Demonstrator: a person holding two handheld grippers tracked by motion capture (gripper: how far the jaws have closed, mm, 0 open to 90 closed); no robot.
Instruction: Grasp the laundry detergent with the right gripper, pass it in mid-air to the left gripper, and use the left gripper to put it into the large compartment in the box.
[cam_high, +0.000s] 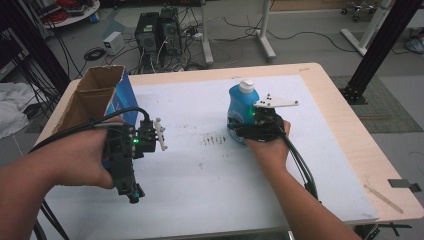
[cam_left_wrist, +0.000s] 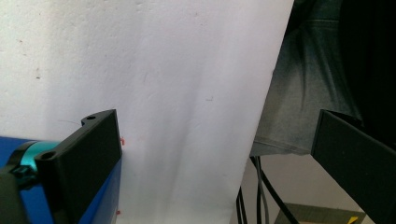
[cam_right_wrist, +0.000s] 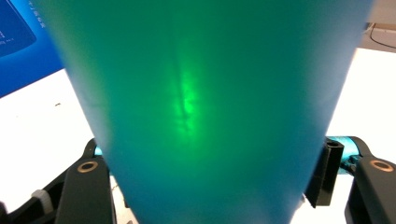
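While the blue bottle (cam_high: 242, 107) stands upright with its white cap on the white mat (cam_high: 210, 165), right of the middle, it is clasped low on its body by the right gripper (cam_high: 248, 131), whose jaws are pressed against both flanks in the right gripper view. Well apart at the left, the left gripper (cam_high: 161, 134) is held with jaws spread wide and empty, just beside the open cardboard box (cam_high: 100, 95).
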